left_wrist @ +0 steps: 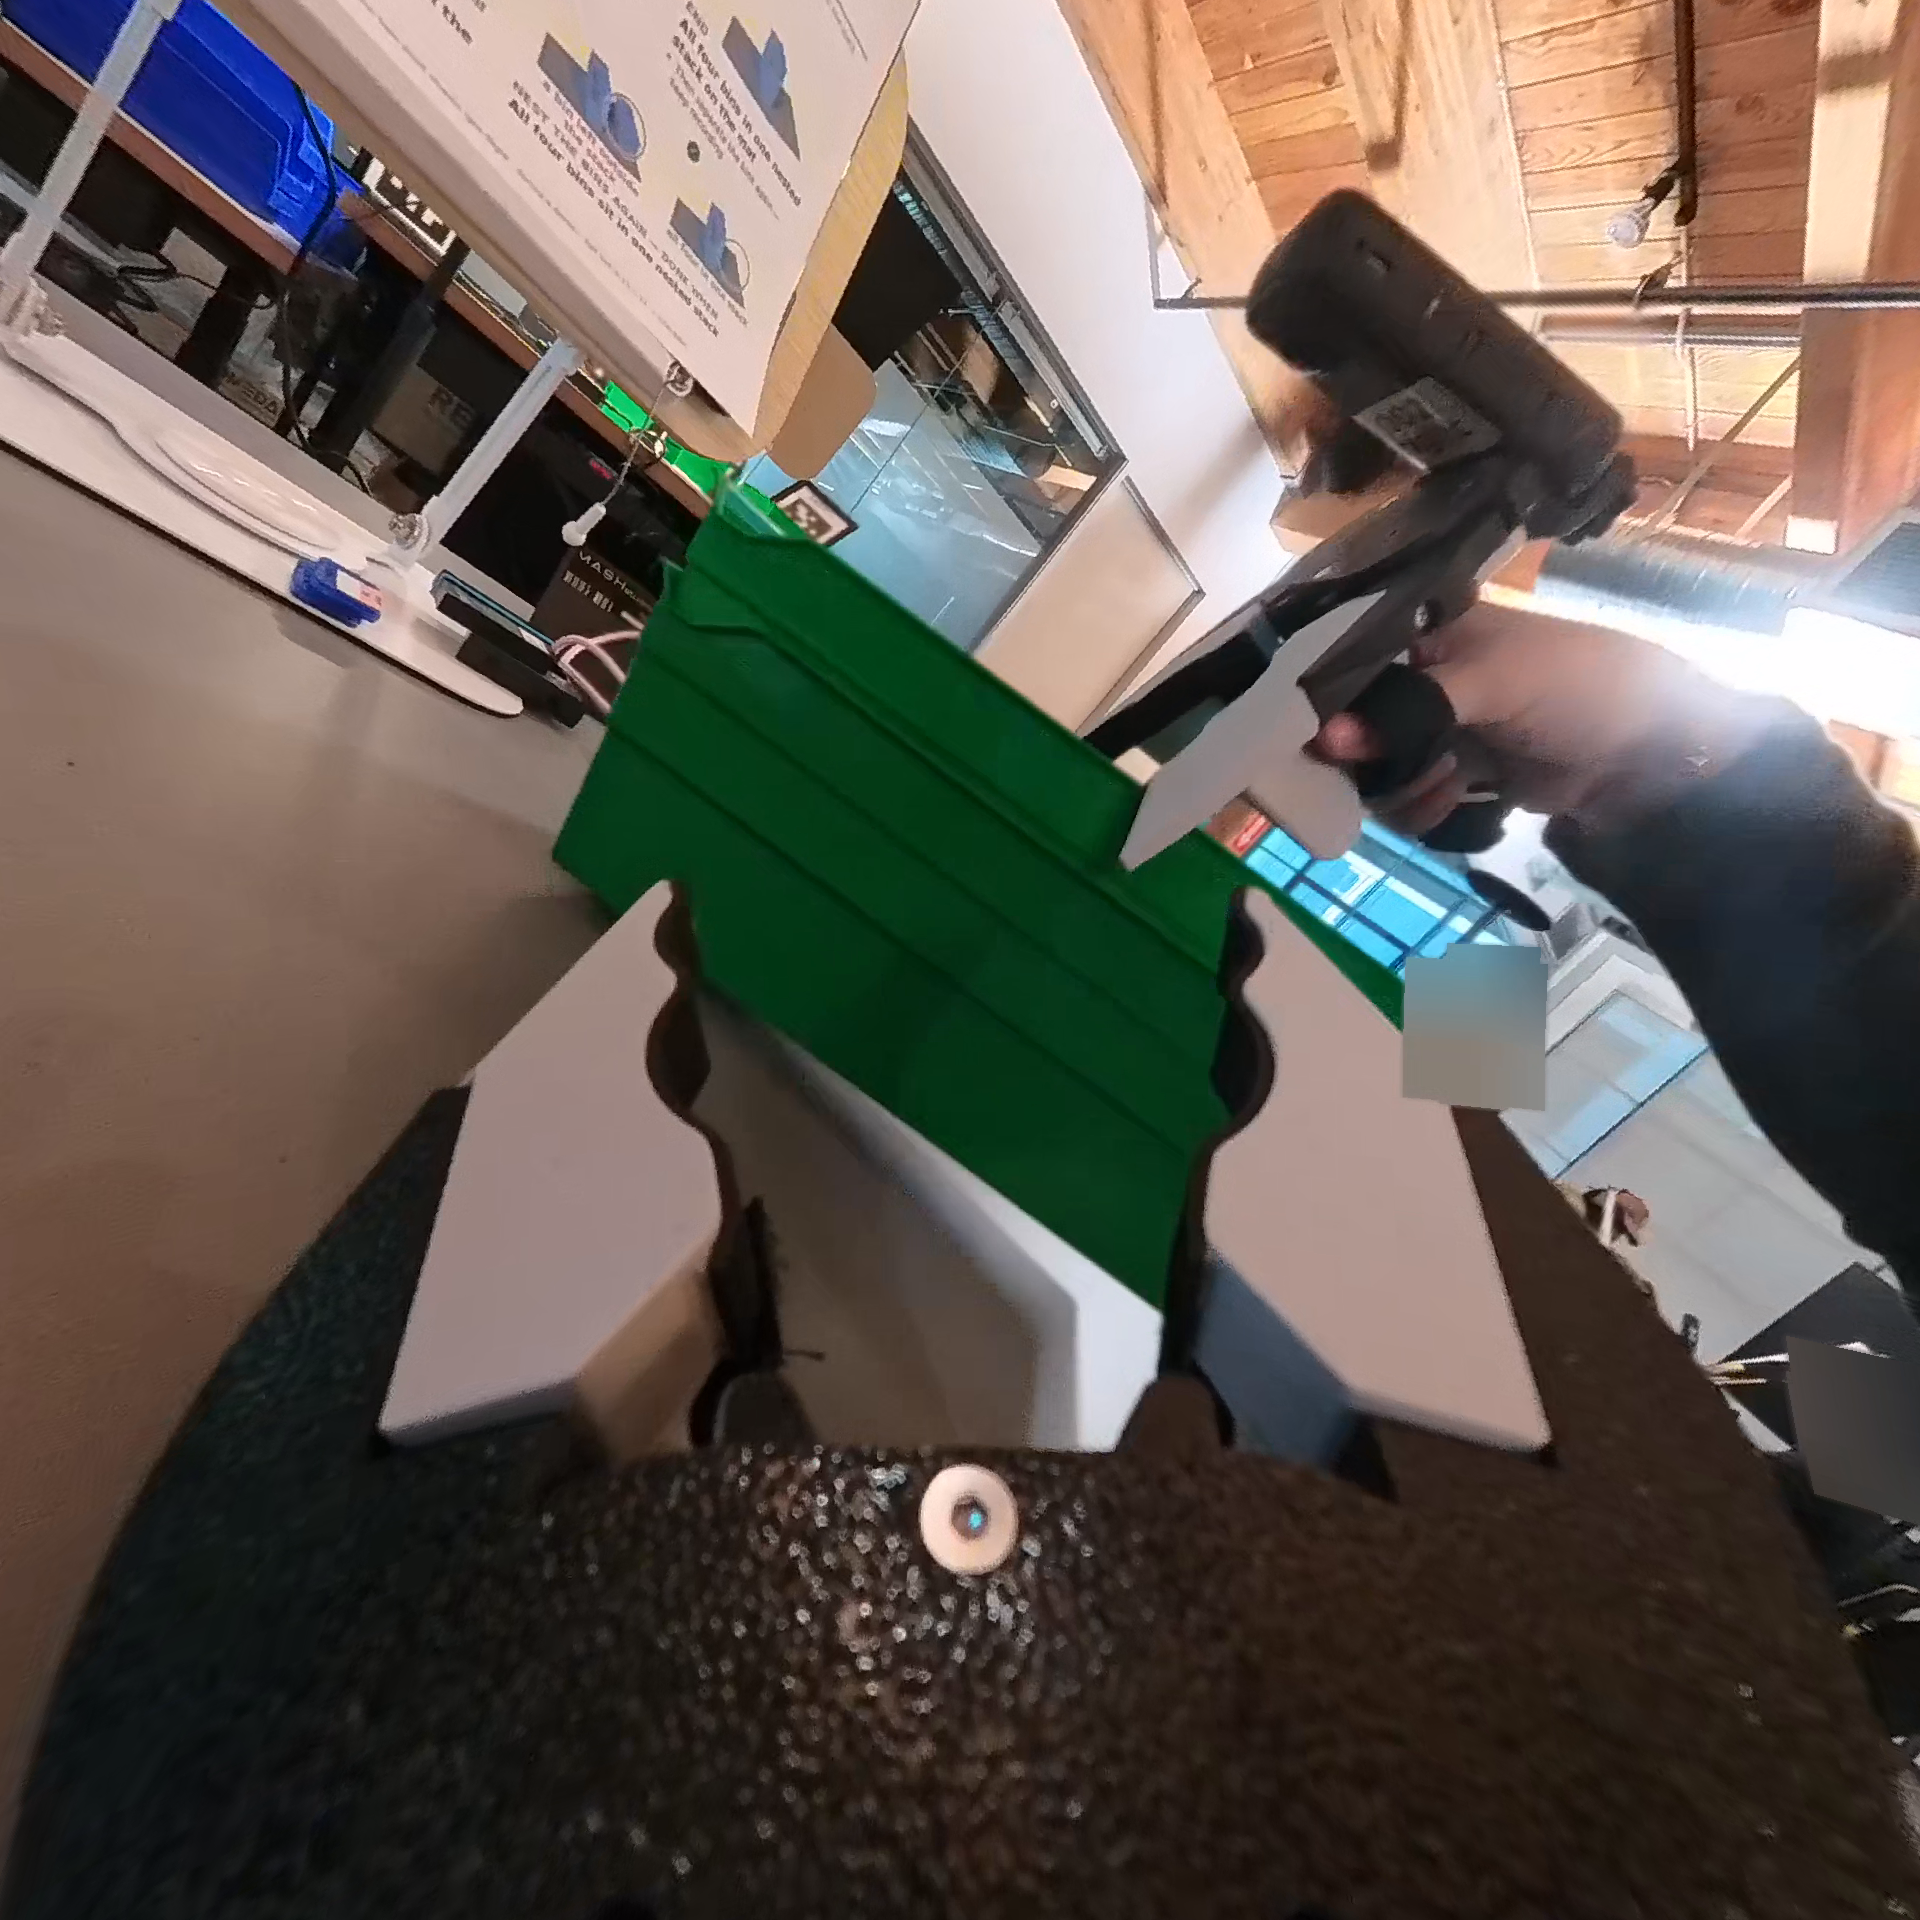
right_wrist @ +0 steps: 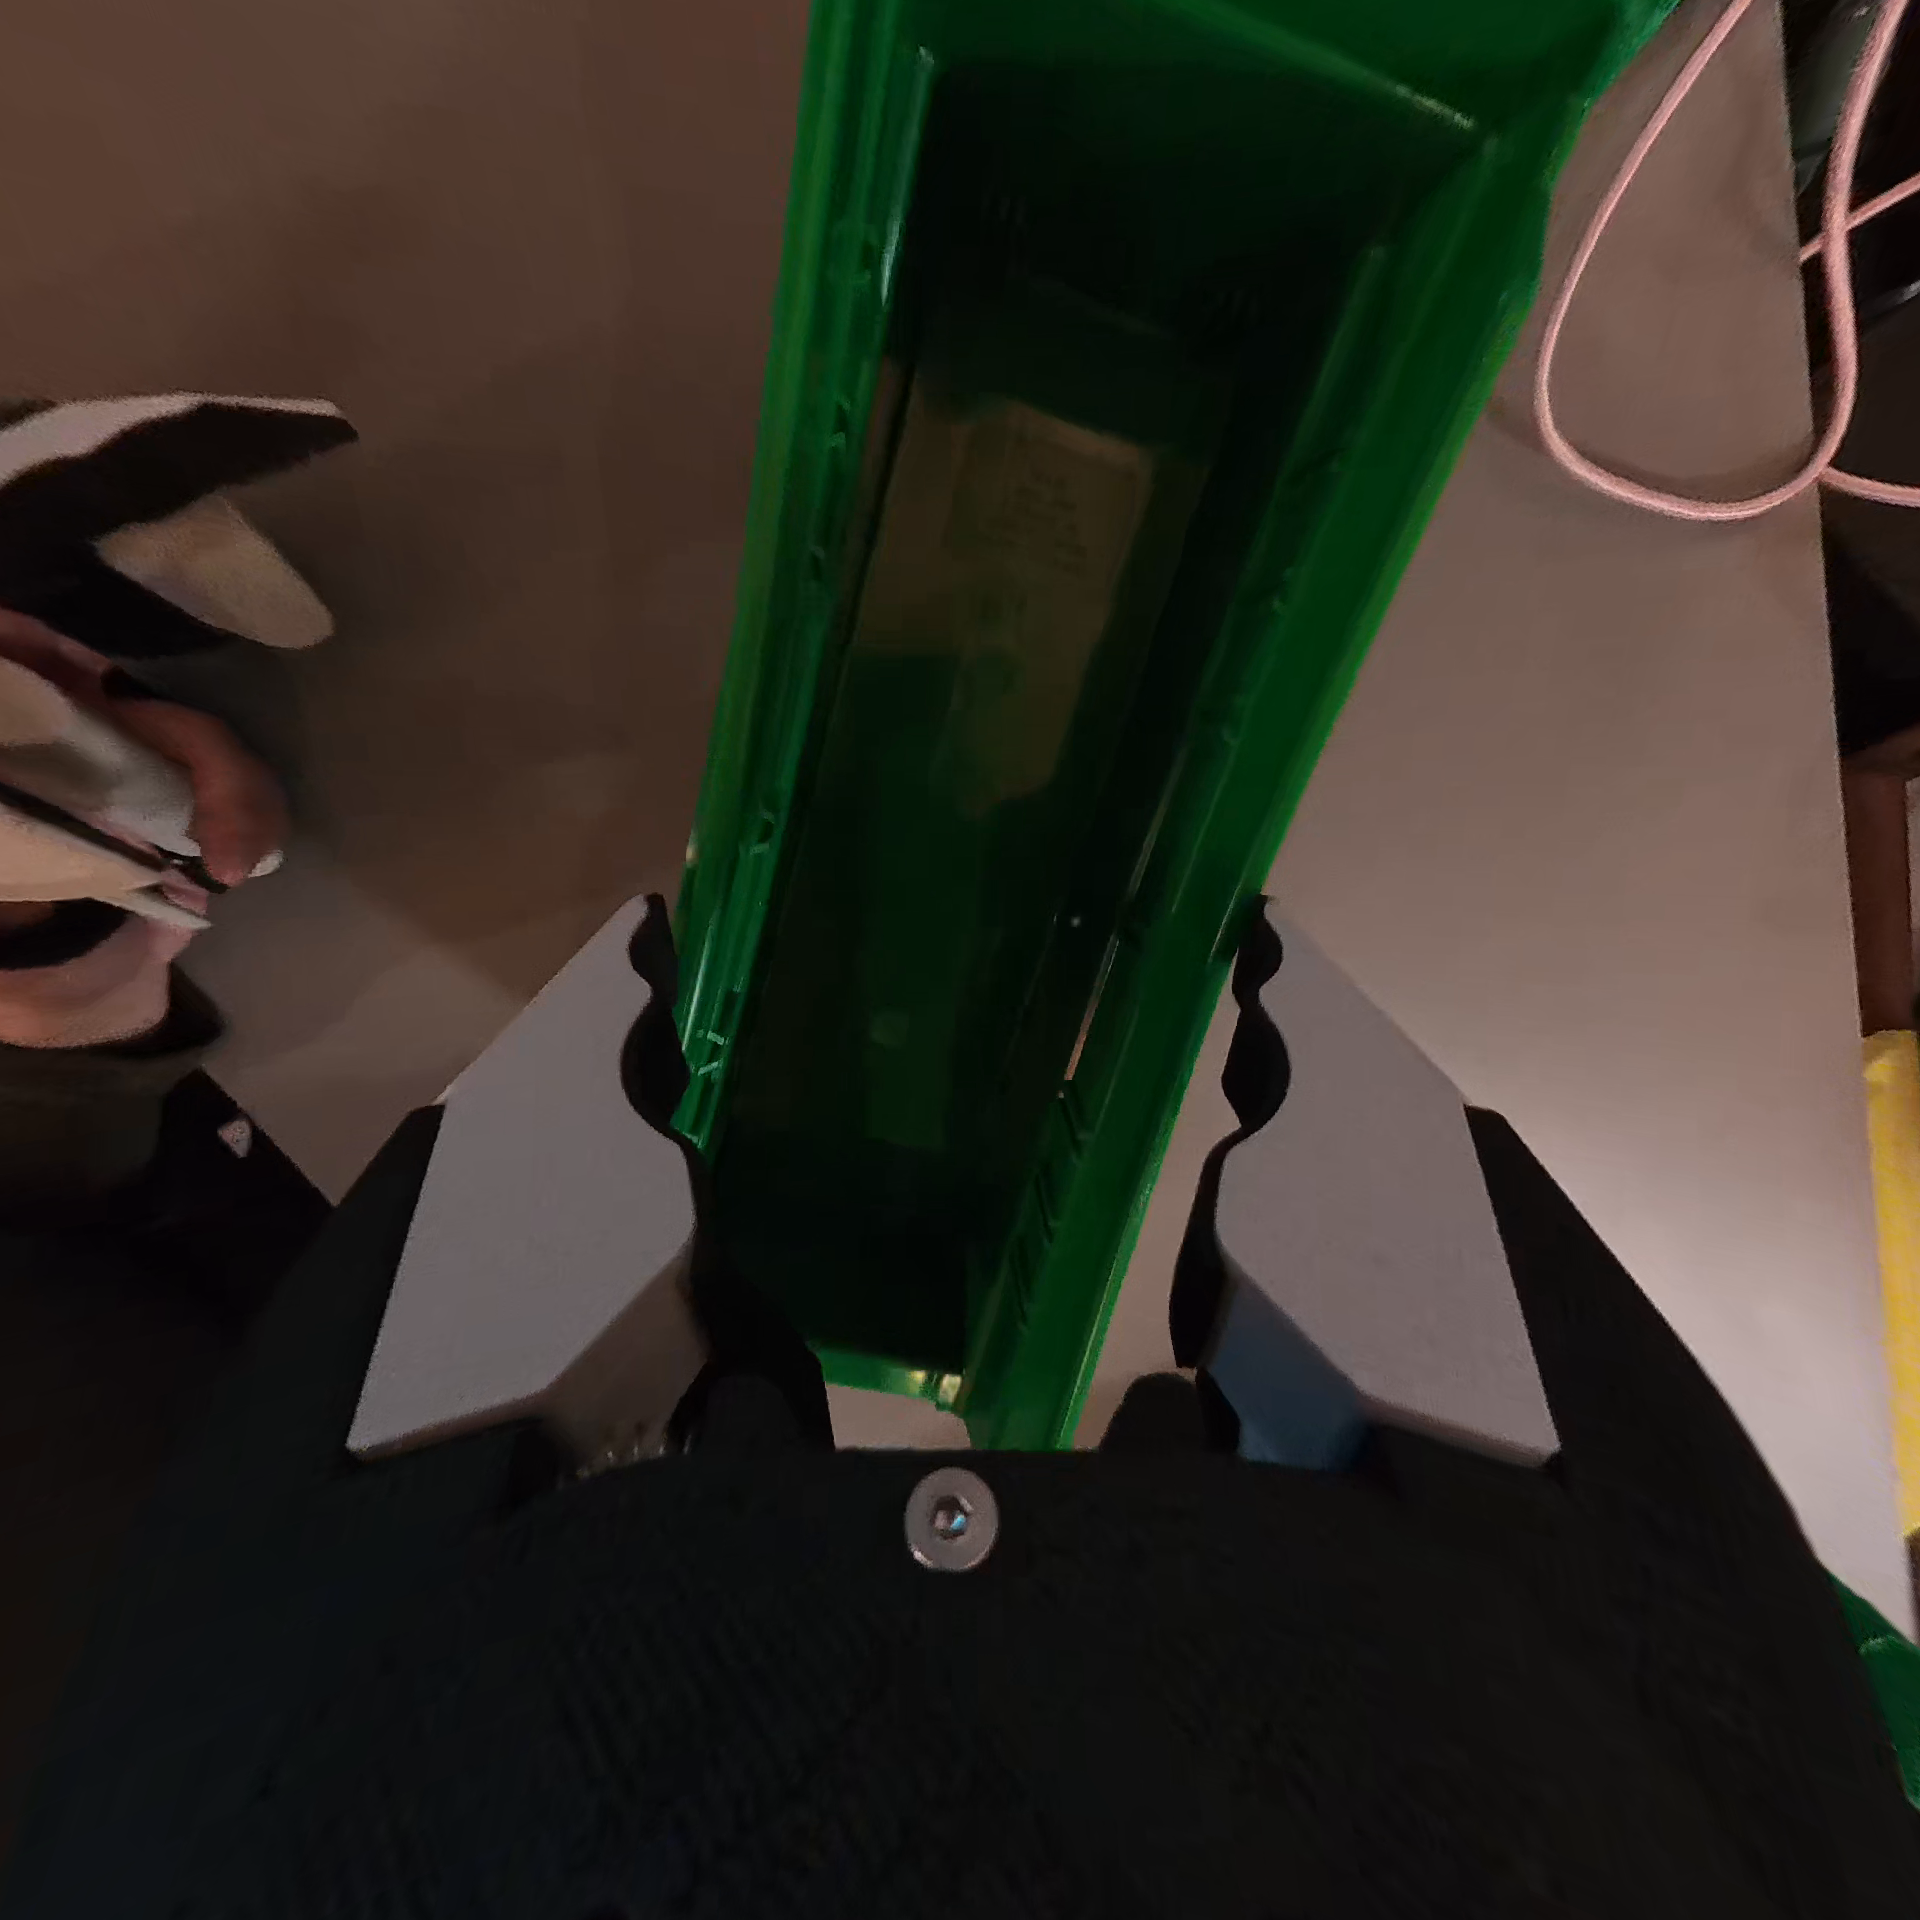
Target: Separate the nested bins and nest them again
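A stack of nested green bins (left_wrist: 883, 883) stands on the grey table (left_wrist: 208, 831), its rims showing as parallel ridges. My left gripper (left_wrist: 956, 894) is open and low beside the stack, whose long side fills the gap ahead of its fingertips and runs on past both. My right gripper (right_wrist: 956, 904) is open, looks down into the top bin (right_wrist: 831, 520) and straddles its near end, with a pad close to each rim. It also shows in the left wrist view (left_wrist: 1164, 821), held at the stack's top rim. The left gripper shows blurred in the right wrist view (right_wrist: 260, 540), apart from the bin.
A white sheet on a stand (left_wrist: 644, 156) and a white mat (left_wrist: 208, 468) lie beyond the stack. A blue bin (left_wrist: 208, 125) sits on a far desk. A black box (left_wrist: 509, 644) and a pink cable (right_wrist: 1662, 416) lie near the stack's far end.
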{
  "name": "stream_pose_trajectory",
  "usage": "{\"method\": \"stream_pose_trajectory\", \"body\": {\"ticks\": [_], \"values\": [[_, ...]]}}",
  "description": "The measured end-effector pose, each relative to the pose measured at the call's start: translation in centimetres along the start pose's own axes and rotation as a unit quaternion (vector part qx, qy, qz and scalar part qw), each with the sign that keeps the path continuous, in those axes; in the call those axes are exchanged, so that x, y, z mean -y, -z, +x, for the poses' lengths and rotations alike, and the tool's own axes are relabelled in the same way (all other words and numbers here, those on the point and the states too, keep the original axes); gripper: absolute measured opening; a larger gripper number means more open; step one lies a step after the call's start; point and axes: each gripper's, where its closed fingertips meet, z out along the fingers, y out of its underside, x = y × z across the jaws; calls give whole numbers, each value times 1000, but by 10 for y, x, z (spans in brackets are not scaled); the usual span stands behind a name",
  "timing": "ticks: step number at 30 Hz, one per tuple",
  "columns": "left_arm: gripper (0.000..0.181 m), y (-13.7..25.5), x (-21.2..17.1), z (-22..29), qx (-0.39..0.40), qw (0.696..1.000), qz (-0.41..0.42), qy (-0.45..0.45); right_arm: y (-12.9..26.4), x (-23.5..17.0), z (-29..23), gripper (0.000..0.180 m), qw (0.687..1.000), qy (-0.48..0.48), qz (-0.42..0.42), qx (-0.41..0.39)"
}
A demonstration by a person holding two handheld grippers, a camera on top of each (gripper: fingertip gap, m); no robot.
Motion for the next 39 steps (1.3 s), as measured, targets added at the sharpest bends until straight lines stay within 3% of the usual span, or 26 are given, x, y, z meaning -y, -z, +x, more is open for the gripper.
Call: {"method": "stream_pose_trajectory", "body": {"ticks": [14,19,22,26,31,37,39], "values": [[99,1,1,1,-4,1000,2,7,65,3,7,107,998,-3,61,-3],[99,1,1,0,-5,1000,3,9,117,-16,51,107,988,-68,135,-26],[98,0,0,0,-3,1000,0,8,130,-52,92,107,978,-129,146,-73],[98,0,0,0,-4,1000,0,9,111,-125,145,106,960,-210,117,-141],[97,-1,-1,0,-2,1000,-3,8,57,-206,192,106,924,-338,105,-143],[97,0,-1,-1,-1,1000,-3,7,15,-253,201,108,891,-409,123,-152],[97,-1,-2,0,-1,1000,-5,5,5,-261,203,116,883,-418,132,-166]]}}
